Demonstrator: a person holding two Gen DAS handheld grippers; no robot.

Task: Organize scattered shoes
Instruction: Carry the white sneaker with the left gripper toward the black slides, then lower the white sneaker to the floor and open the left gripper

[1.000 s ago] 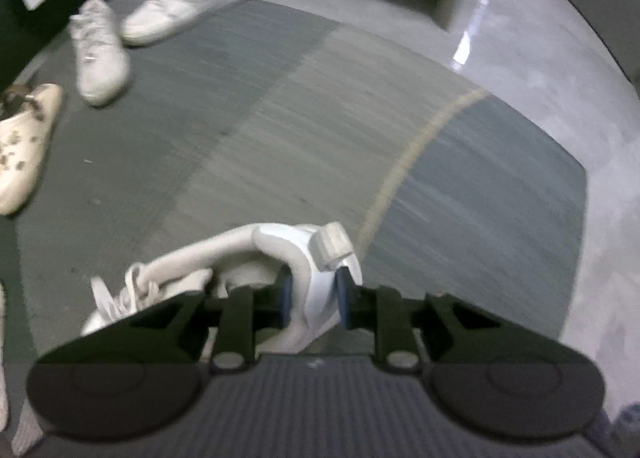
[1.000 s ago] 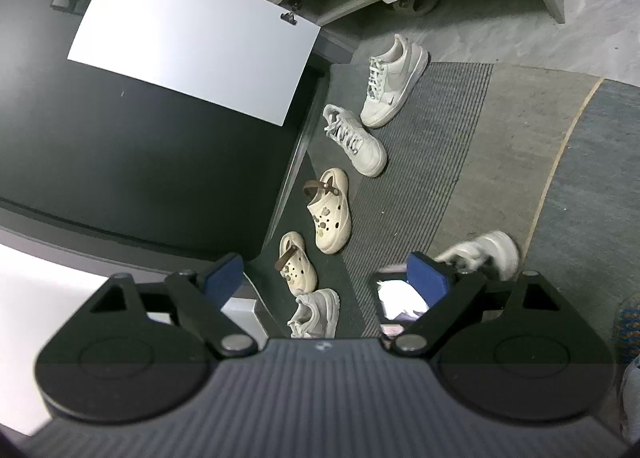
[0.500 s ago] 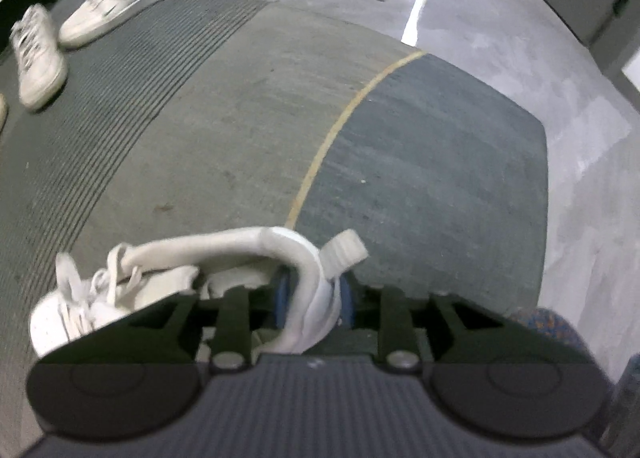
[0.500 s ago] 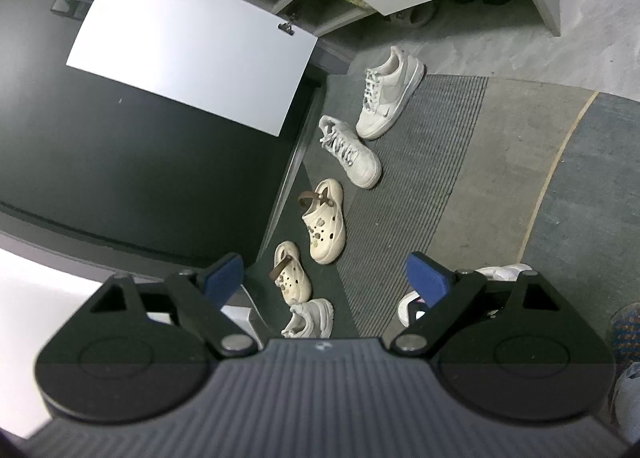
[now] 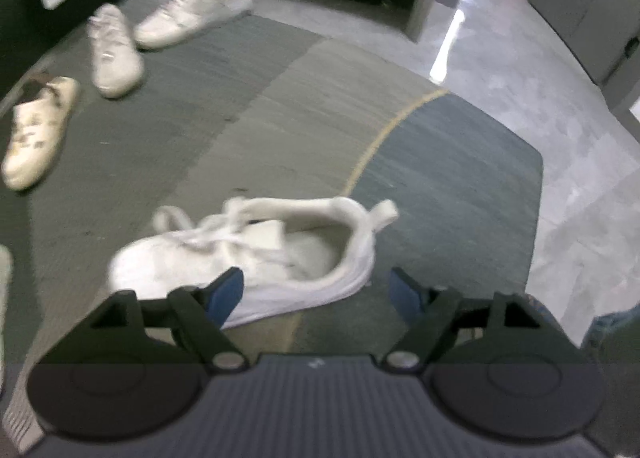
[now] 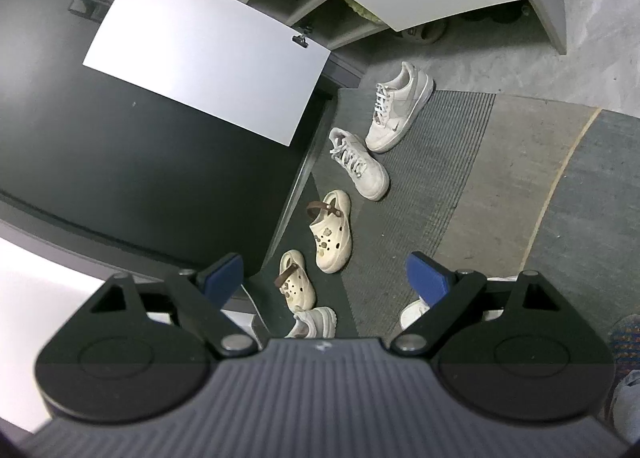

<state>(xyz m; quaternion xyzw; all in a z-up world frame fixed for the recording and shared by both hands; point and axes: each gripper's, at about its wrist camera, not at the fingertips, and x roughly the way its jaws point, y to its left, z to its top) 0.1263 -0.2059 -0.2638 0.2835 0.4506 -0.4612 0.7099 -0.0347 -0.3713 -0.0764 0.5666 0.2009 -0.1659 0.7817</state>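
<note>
The left tool [image 5: 316, 290] is released, its blue pads spread wide with nothing between them. Just ahead of it and slightly to its left, a white sneaker [image 5: 244, 258] lies on the mat [image 5: 280, 118], toe pointing to the tool's left and heel tab toward the right; the near left pad overlaps the shoe's side in the view, but whether they touch I cannot tell. This view is blurred. Farther ahead and to the left, a cream clog [image 5: 36, 130] lies near the mat's edge, and beyond it two more white sneakers [image 5: 116, 52] rest close together. A thin yellow stripe [image 5: 384, 138] curves across the mat ahead of the tool, and grey floor [image 5: 540, 78] lies to the right.

The right tool [image 6: 324, 278] is likewise released, pads wide apart and empty. Right below it, a small clog [image 6: 296, 282] and a larger clog [image 6: 332, 234] lie in a line by the dark cabinet [image 6: 140, 158] on the tool's left. A white shoe toe [image 6: 316, 320] shows at the tool's base, and another white shoe [image 6: 414, 312] peeks from behind the right finger. Farther ahead, a laced sneaker [image 6: 360, 162] and a second sneaker [image 6: 400, 110] lie nearly touching. A white sheet [image 6: 208, 50] is clipped to the cabinet.
</note>
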